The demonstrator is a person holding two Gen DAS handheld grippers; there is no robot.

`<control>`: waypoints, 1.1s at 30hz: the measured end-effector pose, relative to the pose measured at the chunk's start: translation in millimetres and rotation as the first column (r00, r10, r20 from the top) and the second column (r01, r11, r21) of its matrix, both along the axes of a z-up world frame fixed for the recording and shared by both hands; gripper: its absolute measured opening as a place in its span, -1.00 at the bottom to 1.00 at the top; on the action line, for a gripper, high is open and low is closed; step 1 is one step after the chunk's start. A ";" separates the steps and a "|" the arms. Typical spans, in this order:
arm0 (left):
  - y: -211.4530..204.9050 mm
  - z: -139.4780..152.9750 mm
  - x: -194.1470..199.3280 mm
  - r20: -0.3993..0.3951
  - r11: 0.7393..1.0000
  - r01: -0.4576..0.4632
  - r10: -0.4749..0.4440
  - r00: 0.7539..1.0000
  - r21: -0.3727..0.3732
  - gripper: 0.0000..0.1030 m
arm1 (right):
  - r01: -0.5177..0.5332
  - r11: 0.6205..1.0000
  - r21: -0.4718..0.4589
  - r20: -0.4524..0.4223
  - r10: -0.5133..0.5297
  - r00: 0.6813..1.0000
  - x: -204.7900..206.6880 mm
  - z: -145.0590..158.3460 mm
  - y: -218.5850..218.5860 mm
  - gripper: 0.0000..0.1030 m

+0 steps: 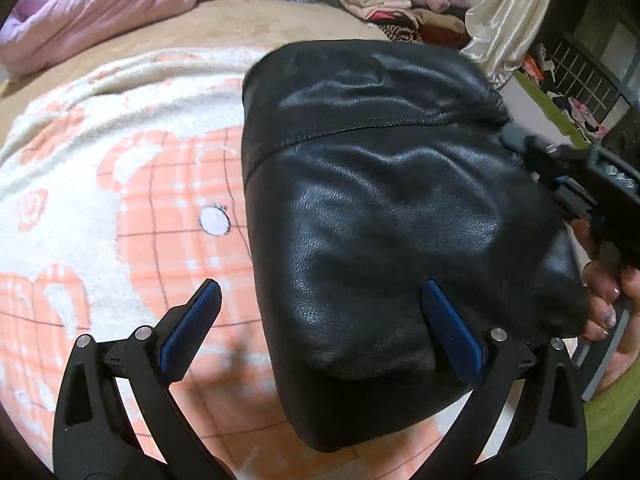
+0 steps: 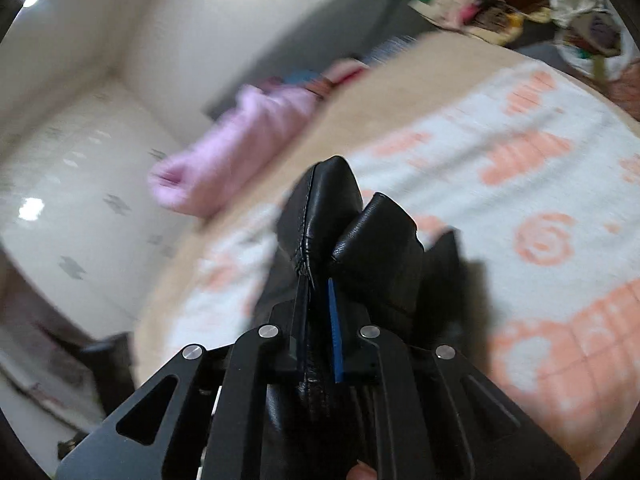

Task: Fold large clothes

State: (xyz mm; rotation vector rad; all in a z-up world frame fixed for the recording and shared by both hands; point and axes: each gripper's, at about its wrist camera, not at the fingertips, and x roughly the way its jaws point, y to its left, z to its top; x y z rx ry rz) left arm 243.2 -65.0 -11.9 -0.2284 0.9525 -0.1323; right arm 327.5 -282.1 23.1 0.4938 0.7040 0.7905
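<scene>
Near, at six o'clock: left gripper (image 1: 320, 320) spread wide, holding nothing, one blue pad (image 1: 450, 330) over the black leather garment (image 1: 380, 200), which lies folded on the peach-and-white patterned blanket (image 1: 120, 184). Likely heavy, thick, smooth and slippery, best pinched at a seamed edge. Farther, at three o'clock: right gripper (image 2: 318, 320) clamped tight on the garment's edge.
</scene>
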 end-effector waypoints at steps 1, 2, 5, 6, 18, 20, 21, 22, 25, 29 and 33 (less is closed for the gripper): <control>-0.2 0.4 0.0 0.002 1.000 0.004 -0.004 1.000 -0.001 0.82 | -0.001 1.000 0.006 0.008 0.001 1.000 1.3 -3.2 -2.6 -0.84; -1.8 -1.3 1.5 -0.004 1.000 0.011 -0.011 1.000 0.003 0.82 | 0.013 1.000 -0.016 -0.025 -0.013 1.000 6.6 -13.6 -8.1 -0.84; -9.8 -13.2 5.1 -0.037 0.999 0.043 -0.043 0.998 -0.012 0.82 | 0.053 0.994 -0.100 -0.122 -0.065 0.990 21.2 -45.0 -22.6 -0.84; -11.5 -15.5 5.4 -0.040 0.999 0.049 -0.050 0.998 -0.018 0.82 | 0.060 0.990 -0.130 -0.140 -0.079 0.987 22.6 -51.5 -25.2 -0.80; -24.1 -18.7 -1.2 -0.031 0.998 0.045 -0.046 0.998 -0.038 0.82 | 0.146 0.903 -0.404 -0.022 -0.169 0.985 -8.9 -50.6 -5.5 -0.38; -24.0 -17.4 -1.7 -0.030 0.998 0.044 -0.045 0.999 -0.038 0.82 | 0.149 0.907 -0.394 -0.029 -0.174 0.984 -5.6 -54.6 -7.5 -0.31; -25.4 -16.4 -0.7 -0.031 0.998 0.043 -0.044 0.999 -0.036 0.82 | 0.149 0.909 -0.388 -0.033 -0.176 0.984 -6.1 -54.5 -9.0 -0.27; -26.1 -14.7 -0.3 -0.030 0.998 0.045 -0.046 0.999 -0.033 0.82 | 0.152 0.912 -0.380 -0.034 -0.178 0.983 -10.7 -52.6 -11.5 -0.26; -30.4 -12.4 -0.8 -0.027 0.998 0.049 -0.050 0.998 -0.028 0.82 | 0.156 0.916 -0.370 -0.020 -0.175 0.984 -23.3 -44.1 -14.5 -0.15; -32.6 -11.8 -3.8 -0.025 0.998 0.050 -0.050 0.998 -0.023 0.82 | 0.163 0.920 -0.357 0.009 -0.171 0.985 -37.2 -33.5 -18.2 0.03; -33.7 -10.9 -5.7 -0.025 0.999 0.049 -0.049 0.998 -0.020 0.82 | 0.164 0.929 -0.333 0.032 -0.162 0.986 -47.8 -23.3 -18.9 0.20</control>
